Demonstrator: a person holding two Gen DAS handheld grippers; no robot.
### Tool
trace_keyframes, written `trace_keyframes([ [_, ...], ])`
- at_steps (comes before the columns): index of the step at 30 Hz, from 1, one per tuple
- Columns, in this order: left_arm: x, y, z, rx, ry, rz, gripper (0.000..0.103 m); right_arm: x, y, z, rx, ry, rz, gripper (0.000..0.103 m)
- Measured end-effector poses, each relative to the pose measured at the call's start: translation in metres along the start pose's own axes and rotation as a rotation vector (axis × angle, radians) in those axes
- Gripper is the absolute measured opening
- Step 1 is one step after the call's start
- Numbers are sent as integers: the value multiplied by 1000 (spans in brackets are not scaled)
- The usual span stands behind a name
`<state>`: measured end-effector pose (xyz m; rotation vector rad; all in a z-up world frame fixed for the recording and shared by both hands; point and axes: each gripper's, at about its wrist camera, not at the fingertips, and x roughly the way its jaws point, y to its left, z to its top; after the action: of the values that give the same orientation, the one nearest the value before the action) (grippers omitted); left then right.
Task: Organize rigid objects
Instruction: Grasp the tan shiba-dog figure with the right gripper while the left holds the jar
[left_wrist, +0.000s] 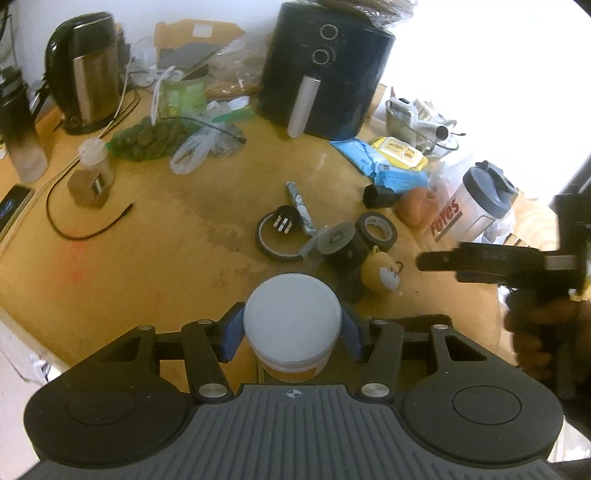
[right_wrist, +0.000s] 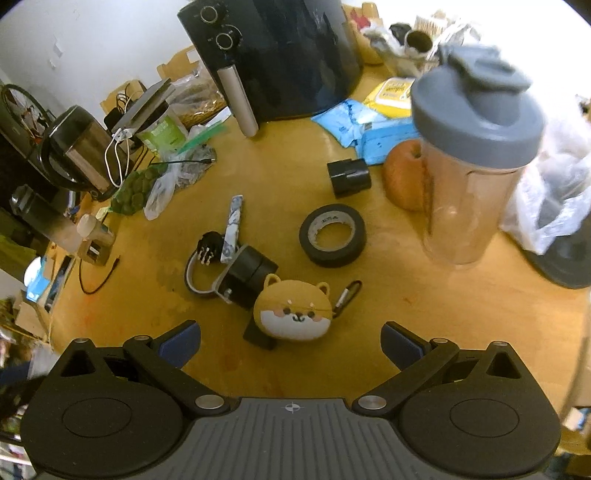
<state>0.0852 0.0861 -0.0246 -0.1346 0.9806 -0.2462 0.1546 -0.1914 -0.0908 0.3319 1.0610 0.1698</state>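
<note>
My left gripper (left_wrist: 291, 334) is shut on a white-lidded jar (left_wrist: 291, 325) with an orange label, held above the wooden table (left_wrist: 147, 258). Beyond it lie a thin black ring with a plug (left_wrist: 280, 236), a patterned stick (left_wrist: 300, 208), black tape rolls (left_wrist: 376, 230) and a yellow dog-face case (left_wrist: 382, 271). My right gripper (right_wrist: 291, 345) stands open just short of that dog-face case (right_wrist: 295, 312). Past it sit a black tape roll (right_wrist: 332, 234), a black cylinder (right_wrist: 349, 177), an apple (right_wrist: 404, 177) and a shaker bottle with a grey lid (right_wrist: 472, 147). The right gripper also shows at the right edge of the left wrist view (left_wrist: 421, 260).
A black air fryer (left_wrist: 325, 70) and a kettle (left_wrist: 86, 70) stand at the back. Plastic bags (left_wrist: 192, 147), a small jar (left_wrist: 92, 173), a black cable (left_wrist: 85, 230), blue and yellow packets (left_wrist: 391, 158) crowd the table. A grey-based bagged object (right_wrist: 561, 229) sits far right.
</note>
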Motion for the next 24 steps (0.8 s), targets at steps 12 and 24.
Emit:
trace_keyframes([
  [12, -22, 12, -24, -93, -13, 32, 53, 69, -10, 4, 12, 81, 36, 96],
  [24, -40, 14, -38, -149, -37, 70, 53, 97, -13, 4, 39, 117, 42, 79],
])
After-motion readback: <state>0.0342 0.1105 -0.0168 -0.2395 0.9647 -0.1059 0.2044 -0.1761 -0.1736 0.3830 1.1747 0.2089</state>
